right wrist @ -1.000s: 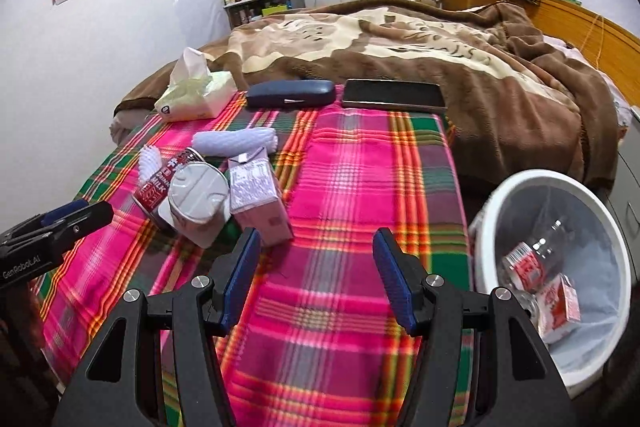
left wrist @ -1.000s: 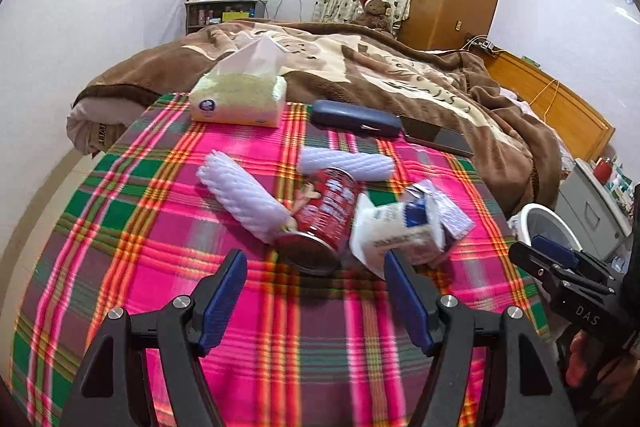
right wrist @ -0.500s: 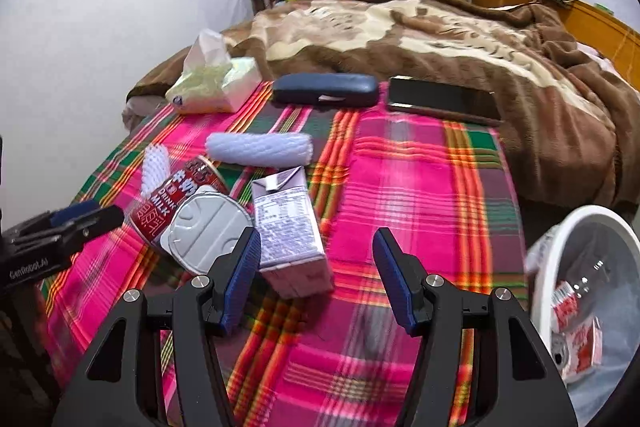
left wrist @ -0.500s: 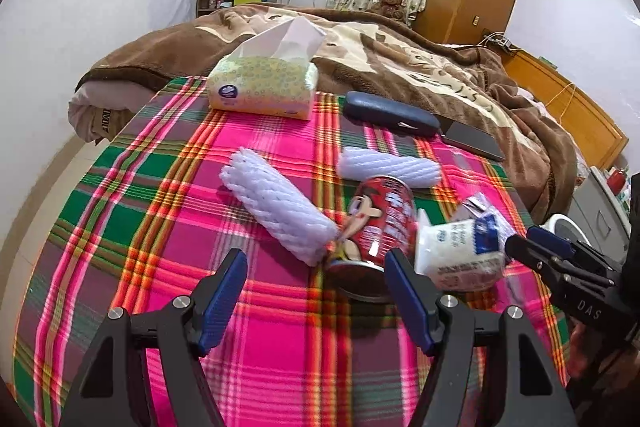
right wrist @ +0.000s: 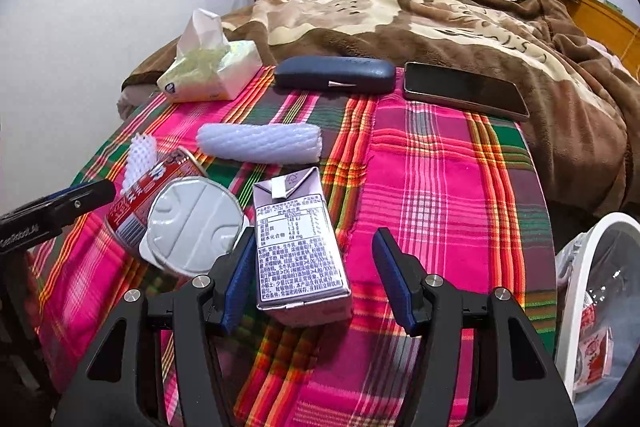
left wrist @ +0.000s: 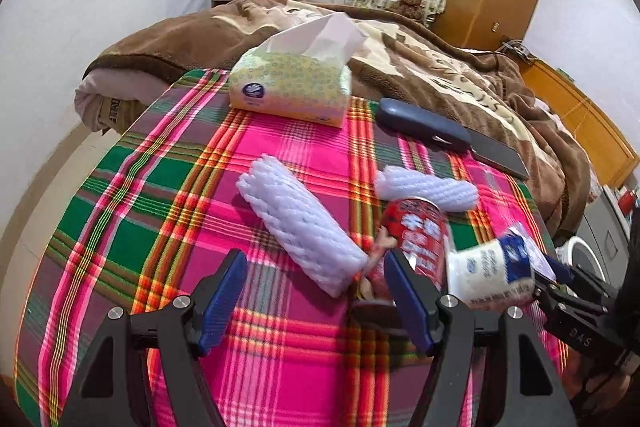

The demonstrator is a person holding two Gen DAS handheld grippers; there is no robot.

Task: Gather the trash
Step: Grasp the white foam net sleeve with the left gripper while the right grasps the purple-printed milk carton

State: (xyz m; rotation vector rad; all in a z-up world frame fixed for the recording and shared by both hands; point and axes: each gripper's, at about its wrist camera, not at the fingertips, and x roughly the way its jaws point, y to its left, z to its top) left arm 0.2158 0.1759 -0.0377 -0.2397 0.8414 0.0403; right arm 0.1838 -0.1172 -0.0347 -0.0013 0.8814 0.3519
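The right gripper (right wrist: 314, 281) has just been closing around the carton (right wrist: 298, 251), pads not yet pressing it; the left gripper (left wrist: 316, 303) gapes empty beside the can (left wrist: 416, 239); the bin (right wrist: 592, 307) stands far right, off the cloth (right wrist: 440, 187).

Both wrist views close, angled down, sharing the plaid cloth (left wrist: 168, 187), can (right wrist: 152, 187) and bed.
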